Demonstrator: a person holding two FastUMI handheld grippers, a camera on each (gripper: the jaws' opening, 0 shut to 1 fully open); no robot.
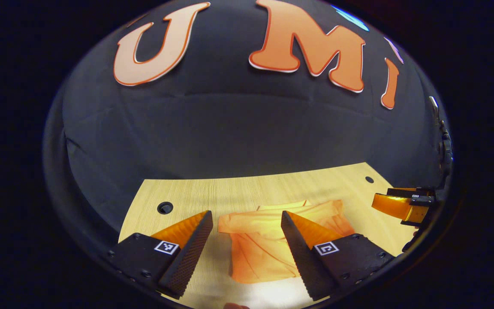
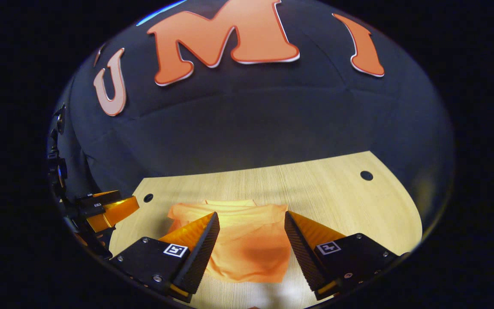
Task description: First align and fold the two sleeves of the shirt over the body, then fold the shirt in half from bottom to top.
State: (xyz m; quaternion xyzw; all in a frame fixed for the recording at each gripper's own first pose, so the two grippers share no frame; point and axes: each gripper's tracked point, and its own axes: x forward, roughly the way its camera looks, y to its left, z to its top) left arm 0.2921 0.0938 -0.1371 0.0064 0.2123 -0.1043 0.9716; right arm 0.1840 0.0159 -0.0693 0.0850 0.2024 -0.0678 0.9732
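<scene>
Wooden table (image 1: 247,189) bears the shirt (image 1: 268,240), sleeves seemingly folded — both grippers (image 1: 247,240) (image 2: 251,240) spread, empty; hem corners are best pinched evenly.

The shirt (image 1: 268,240) is partly hidden behind the left hand-held gripper (image 1: 247,219) — its folded layers too blurred to count. The surface (image 2: 324,193) is cut off by the view's edge.

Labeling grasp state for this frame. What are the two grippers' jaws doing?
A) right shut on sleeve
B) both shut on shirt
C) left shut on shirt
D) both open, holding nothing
D: the left gripper and right gripper each show spread jaws with the orange fabric shirt lying on the light wooden table beyond them.
</scene>
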